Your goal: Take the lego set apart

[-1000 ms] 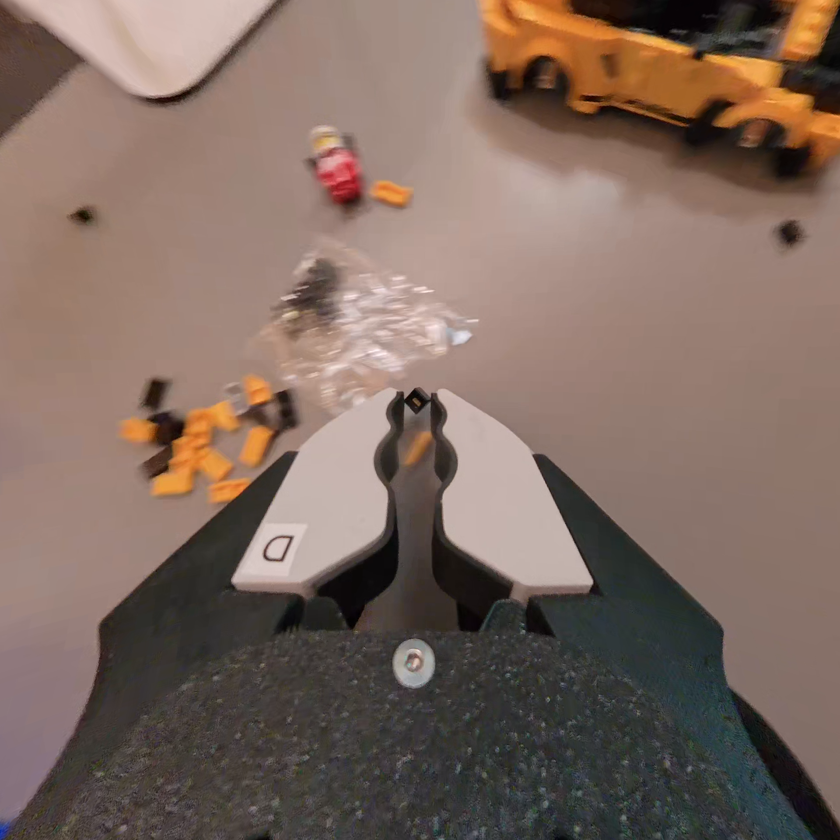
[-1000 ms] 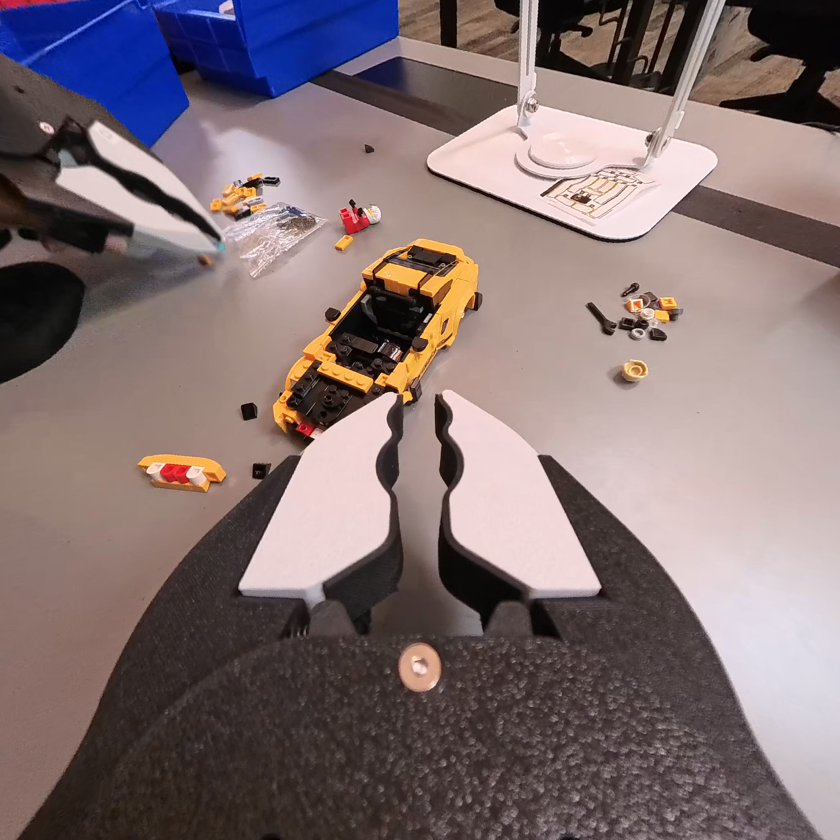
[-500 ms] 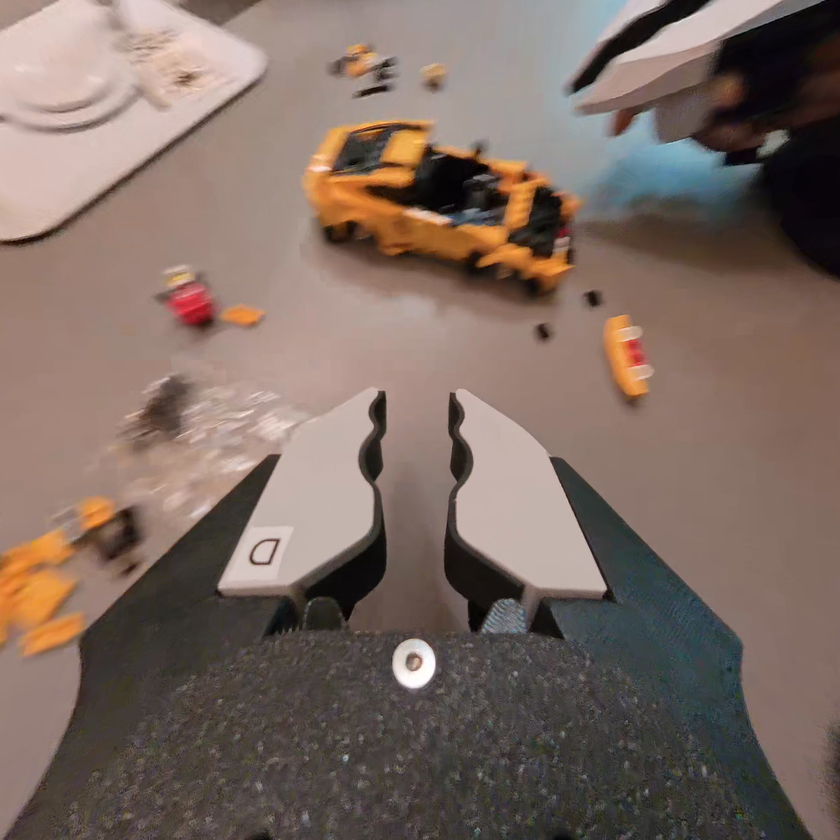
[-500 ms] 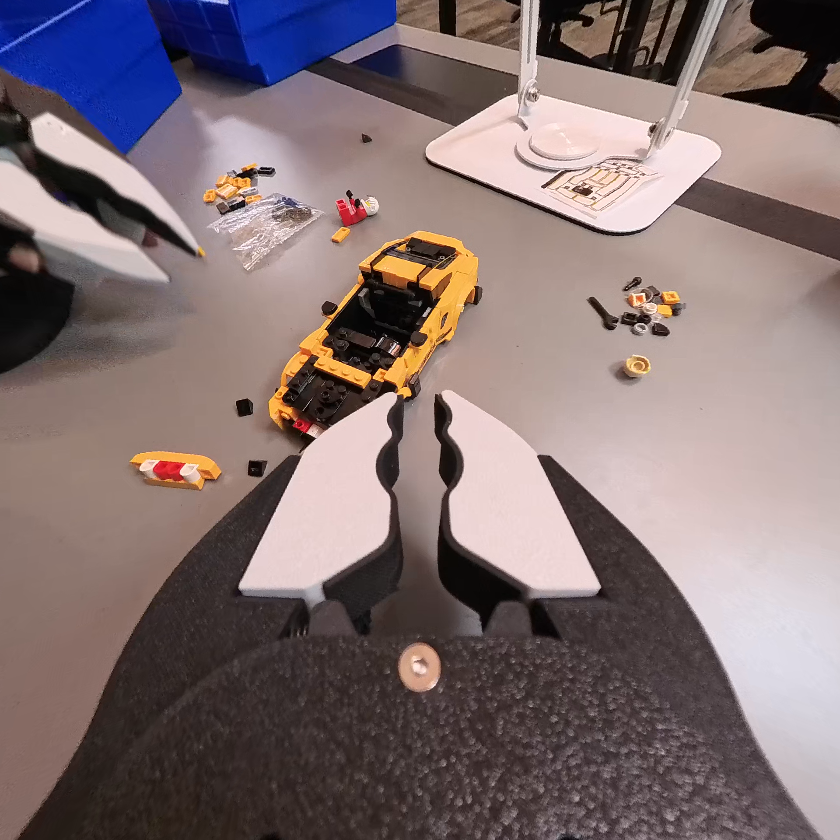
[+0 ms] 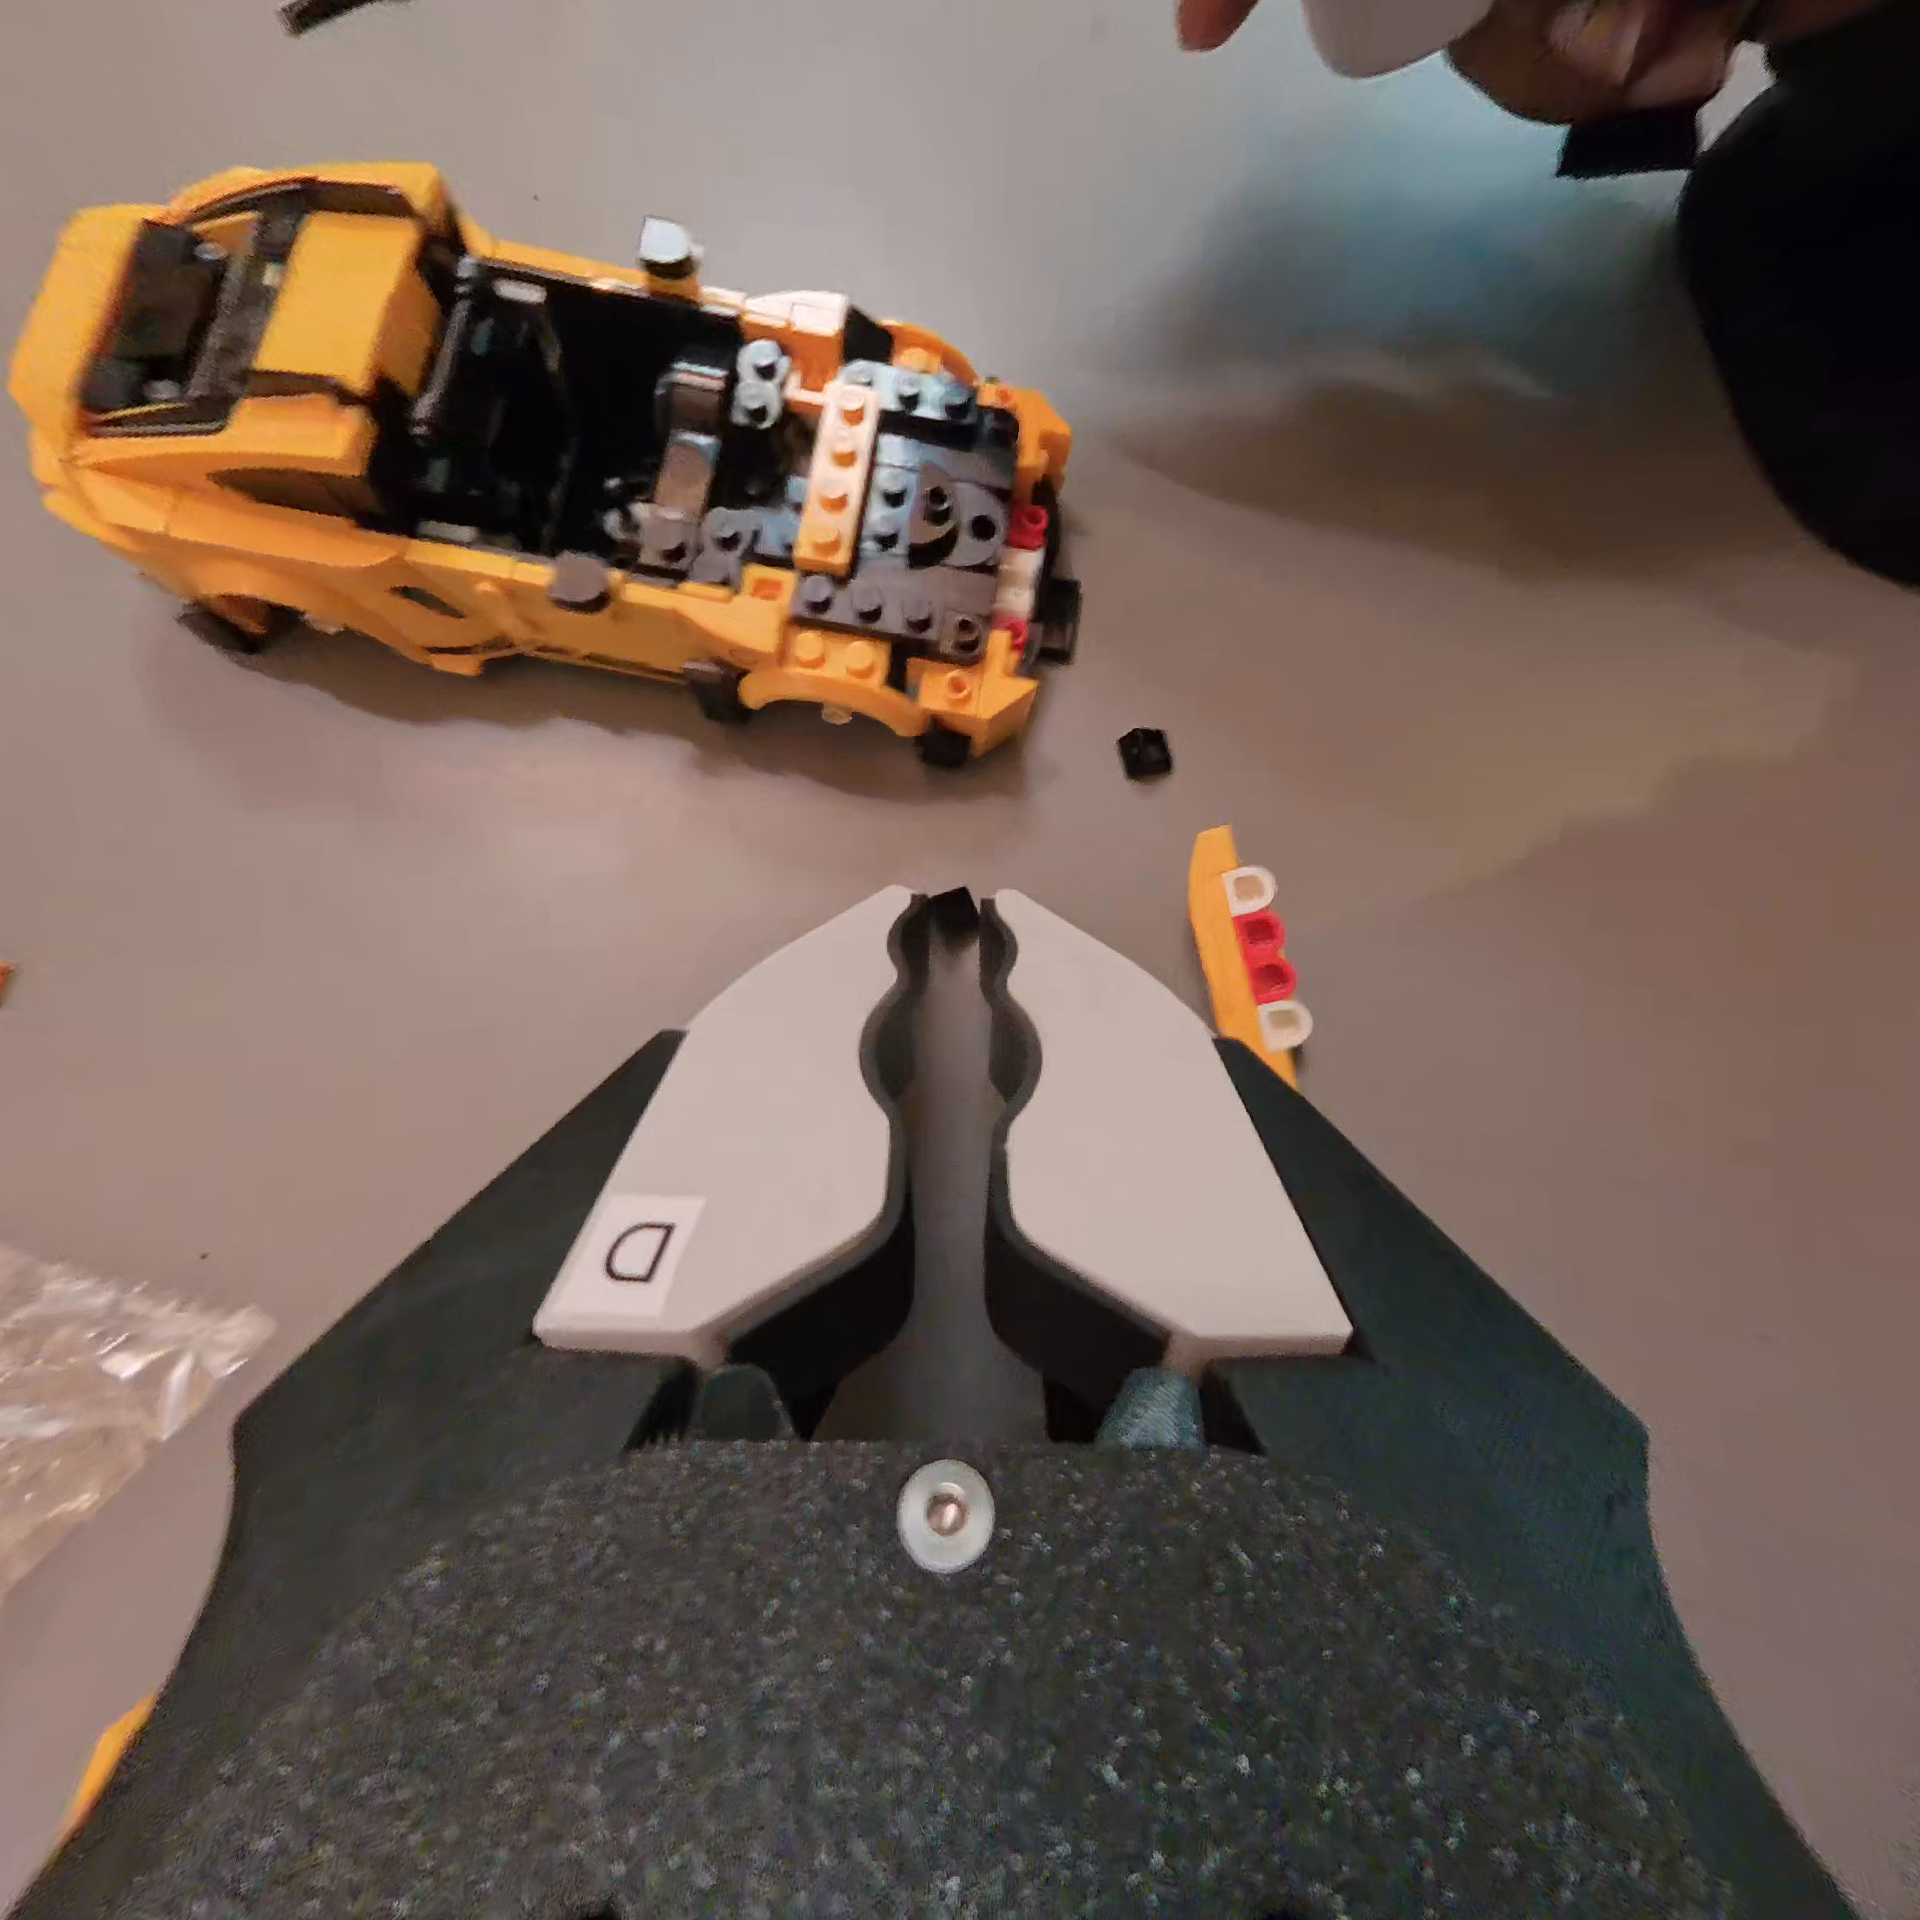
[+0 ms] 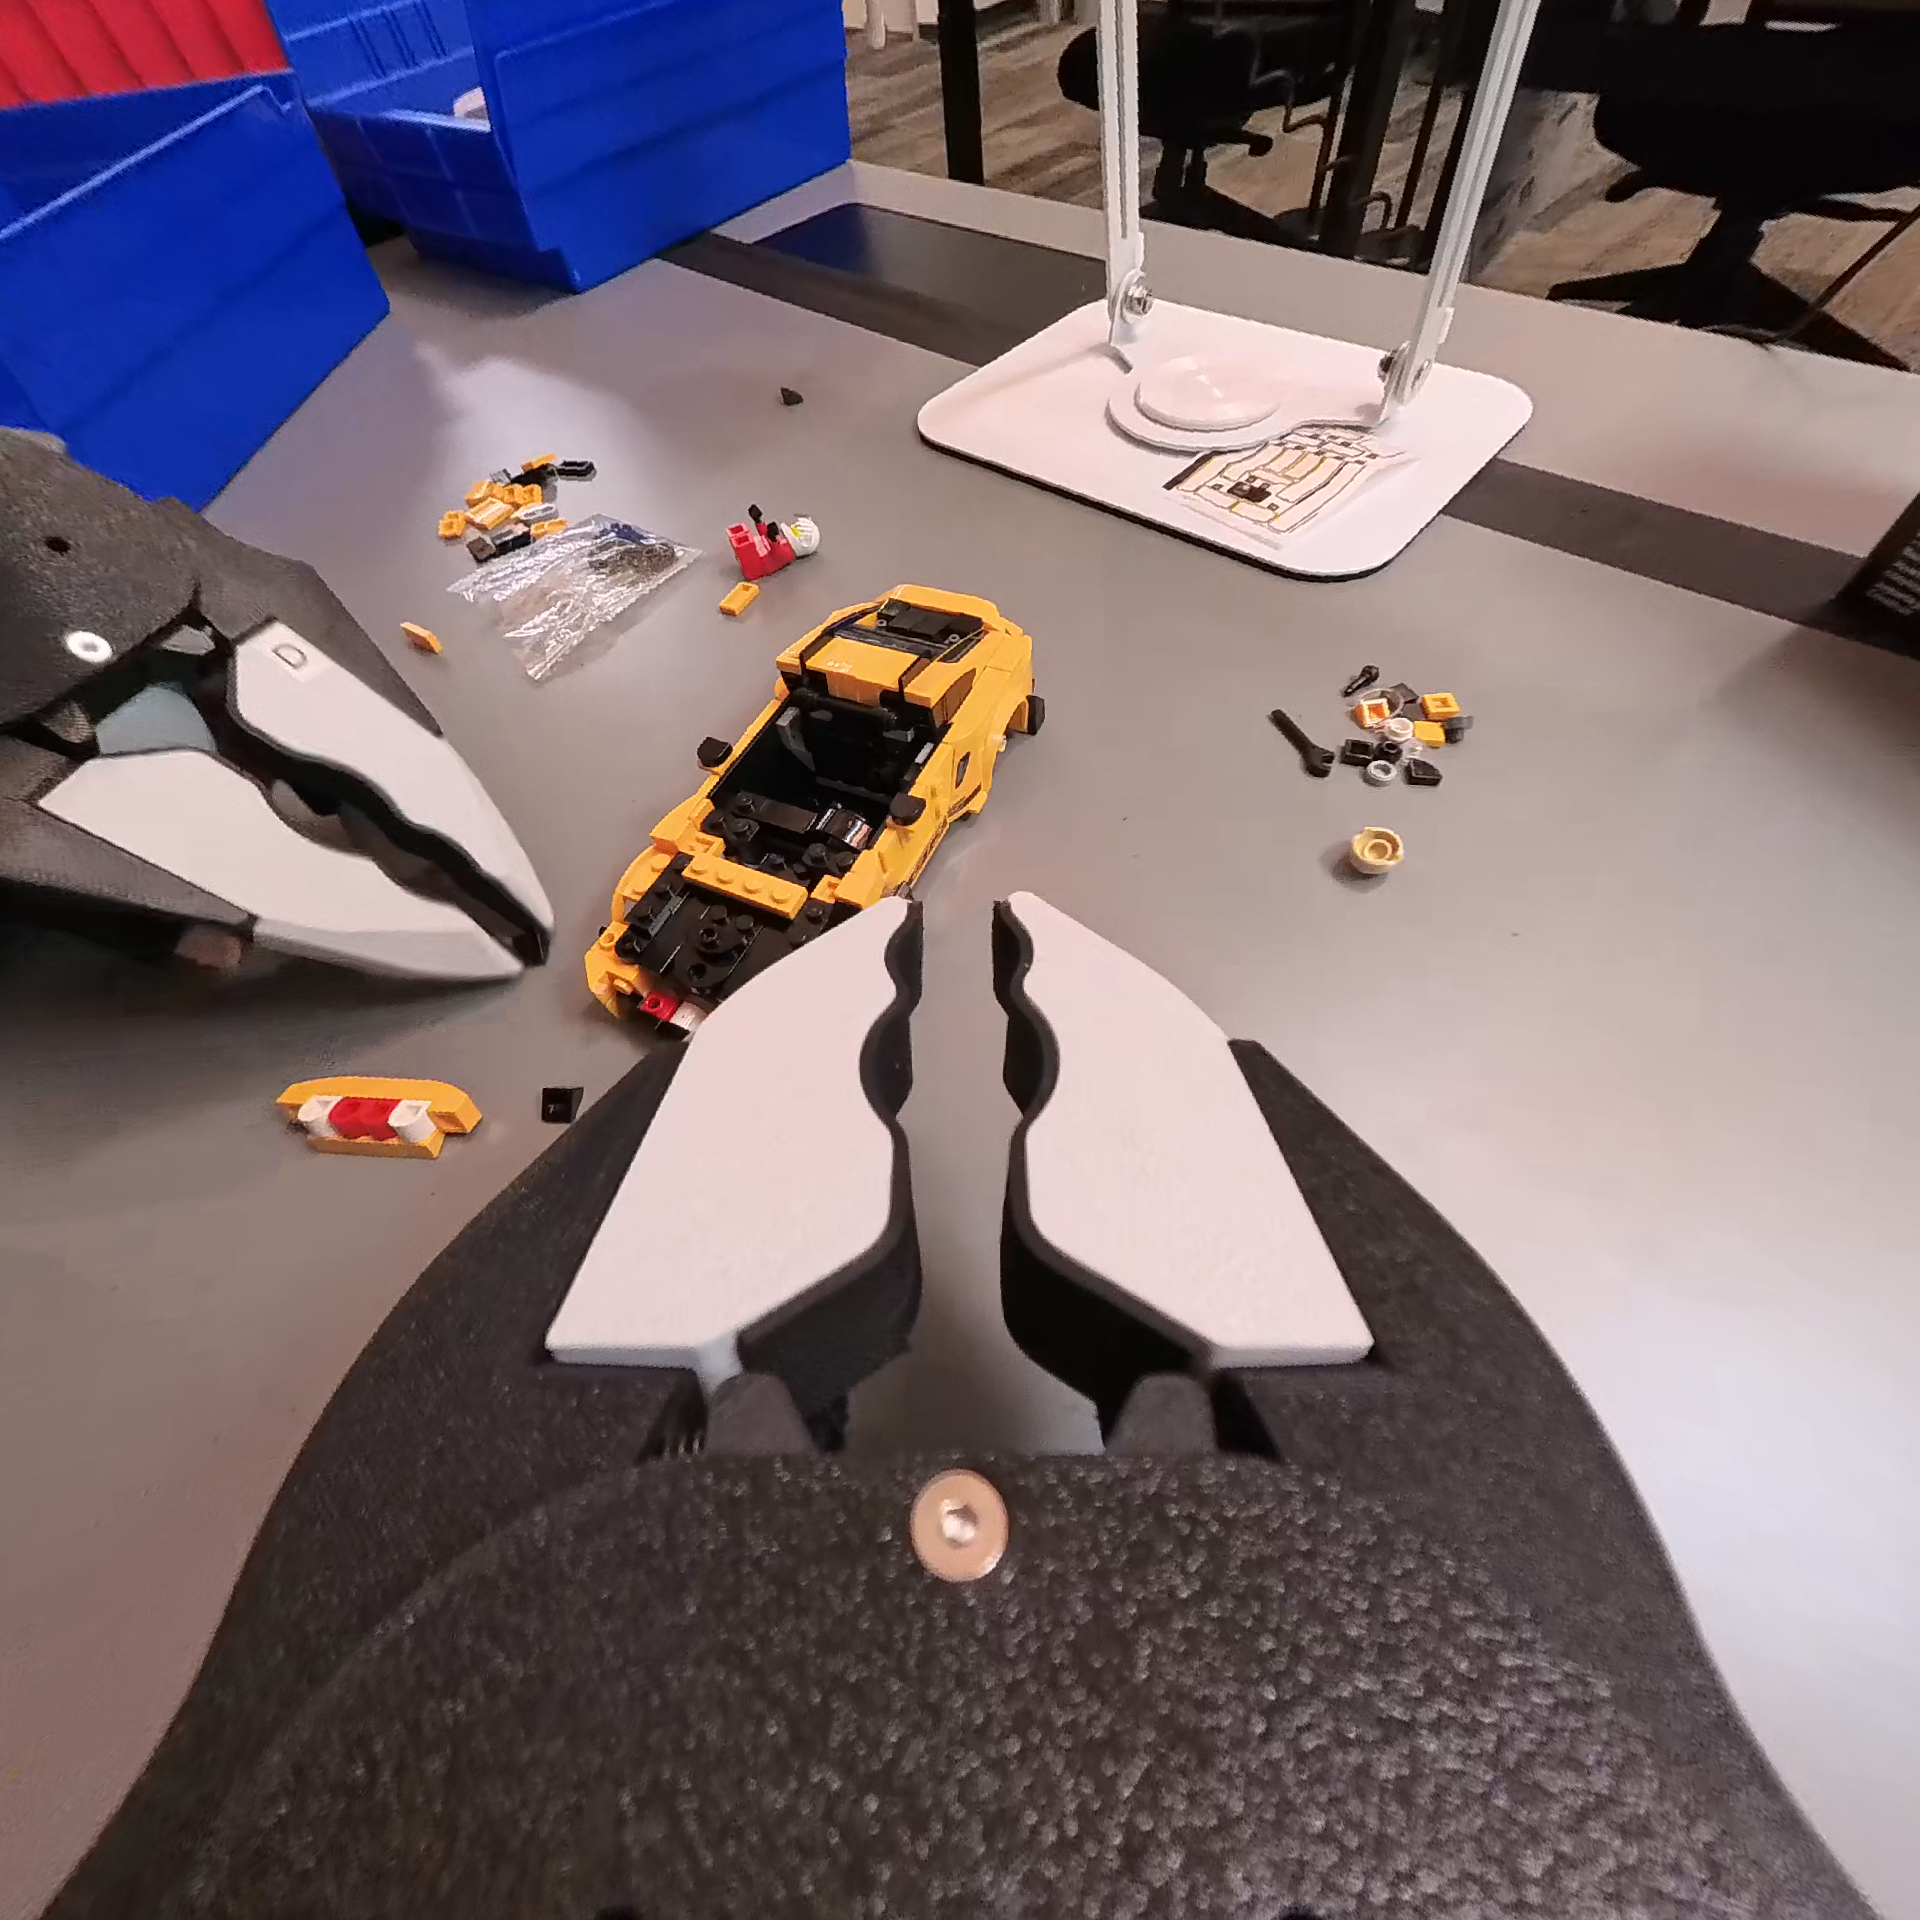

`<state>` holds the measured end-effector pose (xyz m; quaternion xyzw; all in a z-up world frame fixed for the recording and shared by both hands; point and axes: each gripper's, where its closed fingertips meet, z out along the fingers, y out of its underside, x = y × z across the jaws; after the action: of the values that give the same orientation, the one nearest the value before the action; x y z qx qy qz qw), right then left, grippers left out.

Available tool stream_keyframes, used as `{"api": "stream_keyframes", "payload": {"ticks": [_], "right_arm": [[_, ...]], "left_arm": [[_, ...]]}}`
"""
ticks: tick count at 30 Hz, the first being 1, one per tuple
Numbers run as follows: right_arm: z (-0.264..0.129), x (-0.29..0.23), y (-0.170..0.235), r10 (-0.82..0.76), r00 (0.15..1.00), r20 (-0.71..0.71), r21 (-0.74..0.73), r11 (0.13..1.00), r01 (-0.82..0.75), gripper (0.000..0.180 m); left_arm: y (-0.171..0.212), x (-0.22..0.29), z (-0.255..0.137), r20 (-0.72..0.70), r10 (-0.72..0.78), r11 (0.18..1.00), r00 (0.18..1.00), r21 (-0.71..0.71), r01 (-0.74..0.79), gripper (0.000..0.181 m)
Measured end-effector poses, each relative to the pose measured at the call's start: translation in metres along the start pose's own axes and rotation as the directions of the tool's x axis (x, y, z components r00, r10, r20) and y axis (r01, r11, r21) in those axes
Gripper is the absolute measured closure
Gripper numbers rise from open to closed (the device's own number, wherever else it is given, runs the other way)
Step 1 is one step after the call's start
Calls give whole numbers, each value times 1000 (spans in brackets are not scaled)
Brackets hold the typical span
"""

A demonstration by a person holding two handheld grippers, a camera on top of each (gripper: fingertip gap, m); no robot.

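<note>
The yellow lego car (image 5: 520,468) (image 6: 831,790) stands on the grey table with its roof off and black inner parts showing. My left gripper (image 5: 948,904) is low at the table just short of the car's rear, shut on a small black piece (image 5: 948,912). In the right wrist view it (image 6: 535,940) comes in from the left. A detached yellow bumper with red and white bricks (image 5: 1247,956) (image 6: 379,1117) lies beside it. My right gripper (image 6: 956,904) is slightly open and empty, above the table behind the car's rear.
Another loose black piece (image 5: 1143,750) (image 6: 561,1101) lies by the car's rear. A clear bag (image 6: 571,592), a pile of yellow and black pieces (image 6: 509,509) and a red figure (image 6: 769,540) lie beyond. Small parts (image 6: 1392,727), a white lamp base (image 6: 1226,447) and blue bins (image 6: 623,135) stand farther off. One gripper's finger ends stand about 15 cm off the other's. The red figure (image 6: 769,540) lies some 20 cm from my left tips, 25 cm from my right tips.
My left gripper let go of a black piece near the bag, swung over to the car's rear, and has closed on a small black piece there. My right gripper has hardly moved.
</note>
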<state>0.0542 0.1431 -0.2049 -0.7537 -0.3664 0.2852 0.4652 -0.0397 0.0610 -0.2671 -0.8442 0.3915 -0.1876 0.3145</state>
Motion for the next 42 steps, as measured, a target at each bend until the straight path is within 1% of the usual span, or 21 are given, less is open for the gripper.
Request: {"api": "stream_keyframes", "payload": {"ticks": [2,4,5,7,9,10,12,14,16,18,20,22,23,24,26,29,31,34,36,39,42], "right_arm": [[0,0,0,-2,1000,-1,0,1000,2,167],[-1,0,0,-5,1000,-4,2,1000,5,167],[-1,1,0,-5,1000,-5,2,1000,6,167],[0,0,0,-3,1000,-2,1,1000,3,167],[0,0,1,-4,1000,1,-2,1000,4,167],[1,0,1,-5,1000,1,-5,1000,5,167],[1,0,2,-7,1000,-1,-9,1000,7,167],[2,0,3,-6,1000,-4,-12,1000,6,167],[2,1,4,-4,1000,-5,-16,1000,4,167],[3,1,5,-5,1000,-4,-20,1000,5,167],[4,0,6,-7,1000,-3,-22,1000,7,167],[4,0,6,-7,1000,-2,-25,1000,7,167],[4,0,6,-8,1000,-2,-26,1000,8,167],[4,0,6,-9,1000,-3,-24,1000,9,167],[3,0,6,-10,1000,-4,-22,1000,10,167],[2,0,4,-11,1000,-3,-15,1000,11,167],[2,-1,3,-12,1000,-2,-12,1000,12,167],[1,-1,2,-13,1000,1,-6,1000,13,167],[0,-1,2,-11,1000,3,-3,1000,11,167],[0,-1,1,-9,1000,6,-2,1000,9,167],[0,-2,2,-9,1000,6,-3,1000,9,167]], "left_arm": [[3,-14,-11,47,-3,1000,999,5,2,175],[7,-39,-31,111,-61,998,992,28,58,177],[11,-57,-44,167,-95,995,981,43,89,177],[27,-96,-71,287,-162,987,944,60,151,177],[45,-126,-90,358,-231,973,905,72,220,176],[53,-140,-97,396,-252,968,883,83,238,172],[65,-159,-106,459,-272,961,846,94,258,151],[70,-166,-109,485,-276,960,830,95,264,139],[64,-160,-108,474,-255,967,843,104,234,137],[49,-143,-102,420,-207,977,884,128,168,140],[29,-109,-88,283,-138,985,949,143,101,153],[9,-71,-70,140,-104,982,985,172,79,156],[1,-49,-60,56,-85,982,995,172,74,160],[-4,-31,-49,3,-70,985,998,161,69,161],[-12,-3,-28,-73,-55,991,996,119,63,162],[-24,29,-5,-165,-80,990,983,98,97,159],[-23,35,8,-139,-55,996,989,56,64,157],[-20,38,19,-87,-5,1000,996,15,6,159],[-21,37,22,-54,23,1000,998,4,-23,162],[-21,34,24,3,87,996,996,-12,-87,172],[-19,35,22,7,110,994,994,-17,-109,173]]}}
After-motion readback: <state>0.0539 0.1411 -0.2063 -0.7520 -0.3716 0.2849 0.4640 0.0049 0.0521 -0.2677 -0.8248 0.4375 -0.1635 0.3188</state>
